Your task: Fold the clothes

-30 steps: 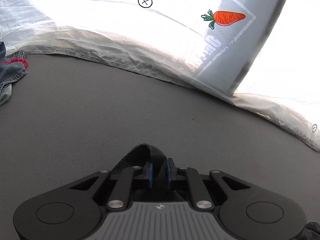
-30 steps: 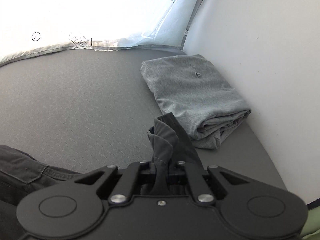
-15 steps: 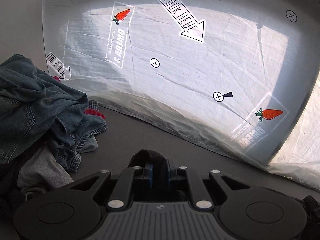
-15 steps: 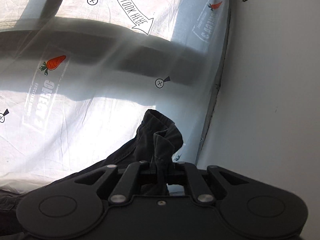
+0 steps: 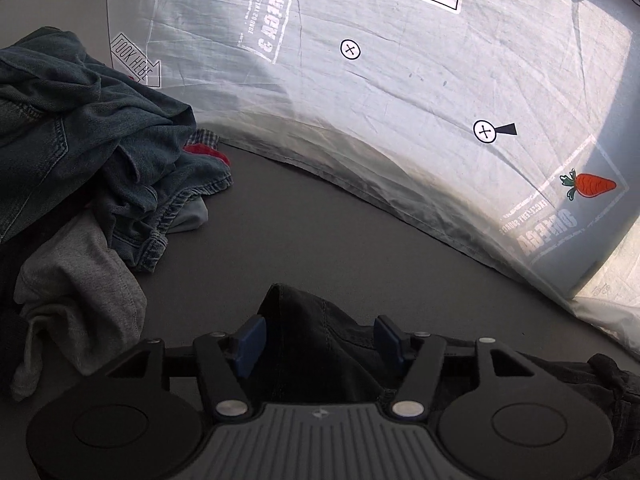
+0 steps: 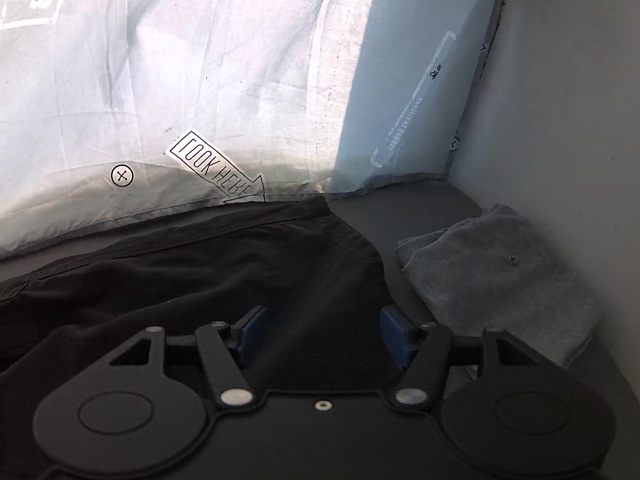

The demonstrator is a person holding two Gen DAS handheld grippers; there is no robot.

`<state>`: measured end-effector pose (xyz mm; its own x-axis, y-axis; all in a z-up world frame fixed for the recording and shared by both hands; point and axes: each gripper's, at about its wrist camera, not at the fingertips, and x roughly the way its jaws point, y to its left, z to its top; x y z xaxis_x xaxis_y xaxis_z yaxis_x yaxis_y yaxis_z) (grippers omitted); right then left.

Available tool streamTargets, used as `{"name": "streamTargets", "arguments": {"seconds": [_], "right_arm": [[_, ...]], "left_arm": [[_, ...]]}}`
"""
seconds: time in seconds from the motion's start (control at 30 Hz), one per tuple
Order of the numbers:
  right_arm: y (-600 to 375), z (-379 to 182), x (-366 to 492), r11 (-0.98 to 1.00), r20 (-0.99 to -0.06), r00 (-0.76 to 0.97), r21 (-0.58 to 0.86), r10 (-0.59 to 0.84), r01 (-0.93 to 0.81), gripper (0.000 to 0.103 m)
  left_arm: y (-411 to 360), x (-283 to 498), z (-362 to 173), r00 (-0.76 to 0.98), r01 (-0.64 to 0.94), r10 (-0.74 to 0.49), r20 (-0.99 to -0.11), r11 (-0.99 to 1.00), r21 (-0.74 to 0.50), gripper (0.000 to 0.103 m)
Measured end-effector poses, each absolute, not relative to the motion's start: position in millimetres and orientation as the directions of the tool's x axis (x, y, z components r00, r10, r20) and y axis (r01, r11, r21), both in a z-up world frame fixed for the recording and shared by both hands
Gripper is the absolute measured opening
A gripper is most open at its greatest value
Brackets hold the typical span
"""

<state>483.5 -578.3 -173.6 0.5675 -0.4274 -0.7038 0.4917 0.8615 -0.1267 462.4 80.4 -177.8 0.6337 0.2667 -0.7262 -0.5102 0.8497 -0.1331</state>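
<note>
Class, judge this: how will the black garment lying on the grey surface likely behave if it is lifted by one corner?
The black garment would probably sag limply; it already lies in soft wrinkles. It likely needs two grips to stay spread, since it stretches well past the right gripper. Its thin-looking hem suggests it is fairly light.

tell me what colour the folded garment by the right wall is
Grey folded knit garment, clearest in the right wrist view.

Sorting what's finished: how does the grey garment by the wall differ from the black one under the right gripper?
The grey knit garment is folded compactly; the black woven garment lies spread out, unfolded. The grey is pale and sits against the wall; the black reaches the printed sheet. Both rest on the grey surface.
</note>
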Motion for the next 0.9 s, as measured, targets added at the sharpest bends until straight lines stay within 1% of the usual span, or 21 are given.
{"name": "streamTargets", "arguments": {"seconds": [0.07,0.13,0.2,0.23,0.27,0.33,0.4,0.43,0.47,0.5,0.53,0.57,0.6,0.7,0.73,0.8,0.83,0.87,0.9], "right_arm": [[-580.8,-199.9,471.9,0.845,-0.757,0.533,-0.047,-0.378,0.532,0.064],[-587.6,-217.4,463.7,0.818,-0.784,0.532,0.055,-0.320,0.572,0.064],[-592.7,-231.9,458.1,0.777,-0.799,0.527,0.125,-0.289,0.617,0.065],[-593.4,-236.1,455.8,0.759,-0.801,0.526,0.145,-0.287,0.634,0.066],[-593.8,-240.0,454.0,0.742,-0.802,0.525,0.162,-0.285,0.650,0.070],[-590.3,-242.0,456.8,0.728,-0.794,0.532,0.175,-0.293,0.663,0.074],[-587.1,-243.7,459.7,0.717,-0.787,0.539,0.185,-0.302,0.672,0.072],[-587.6,-242.6,462.3,0.730,-0.783,0.541,0.170,-0.308,0.662,0.060],[-588.2,-241.2,465.0,0.744,-0.781,0.540,0.151,-0.314,0.651,0.037],[-588.8,-238.0,468.2,0.763,-0.785,0.528,0.115,-0.323,0.636,0.026],[-590.6,-233.6,469.0,0.787,-0.786,0.526,0.085,-0.325,0.612,0.006],[-592.6,-229.0,469.3,0.806,-0.785,0.525,0.057,-0.328,0.589,0.003],[-595.9,-223.6,466.0,0.809,-0.778,0.527,0.040,-0.344,0.587,0.003],[-608.9,-212.6,453.3,0.785,-0.732,0.501,-0.075,-0.461,0.615,0.002],[-614.0,-212.5,449.6,0.771,-0.726,0.489,-0.090,-0.484,0.630,0.002],[-621.6,-217.5,444.8,0.767,-0.739,0.476,-0.086,-0.477,0.636,0.004],[-619.0,-219.0,443.5,0.774,-0.744,0.462,-0.117,-0.483,0.622,0.007],[-616.5,-220.5,442.2,0.780,-0.749,0.447,-0.147,-0.489,0.608,0.019],[-613.6,-221.1,440.0,0.786,-0.752,0.437,-0.171,-0.494,0.594,0.026]], "left_arm": [[72.0,452.4,-181.6,0.619,-0.505,0.246,-0.746,0.852,-0.137,0.066],[58.3,440.3,-188.6,0.586,-0.504,0.269,-0.765,0.860,-0.084,0.069],[47.9,427.3,-196.1,0.561,-0.512,0.277,-0.780,0.857,-0.064,0.072],[44.8,421.2,-200.1,0.550,-0.520,0.270,-0.790,0.852,-0.071,0.074],[42.4,415.0,-204.4,0.538,-0.530,0.261,-0.801,0.844,-0.081,0.074],[39.5,404.9,-213.9,0.511,-0.558,0.251,-0.822,0.825,-0.095,0.074],[36.9,396.5,-223.4,0.490,-0.573,0.249,-0.835,0.814,-0.094,0.074],[34.1,393.6,-225.5,0.494,-0.568,0.259,-0.830,0.819,-0.083,0.075],[31.3,392.4,-226.1,0.496,-0.557,0.269,-0.825,0.828,-0.065,0.075],[28.9,392.8,-226.0,0.492,-0.543,0.275,-0.826,0.838,-0.045,0.075],[27.5,394.1,-224.7,0.485,-0.532,0.278,-0.829,0.846,-0.027,0.075],[27.1,395.4,-222.2,0.479,-0.522,0.280,-0.832,0.853,-0.013,0.075],[27.8,395.0,-218.7,0.477,-0.510,0.290,-0.830,0.860,0.007,0.075],[32.4,390.9,-208.0,0.474,-0.486,0.332,-0.815,0.871,0.072,0.075],[36.7,387.6,-205.3,0.472,-0.492,0.346,-0.811,0.866,0.083,0.075],[48.6,377.4,-201.1,0.469,-0.516,0.353,-0.809,0.853,0.073,0.075],[54.8,371.4,-199.2,0.469,-0.530,0.353,-0.810,0.846,0.062,0.075],[60.5,365.0,-198.0,0.468,-0.543,0.350,-0.812,0.839,0.049,0.075],[64.7,359.5,-197.2,0.464,-0.554,0.350,-0.814,0.832,0.042,0.075]]}}
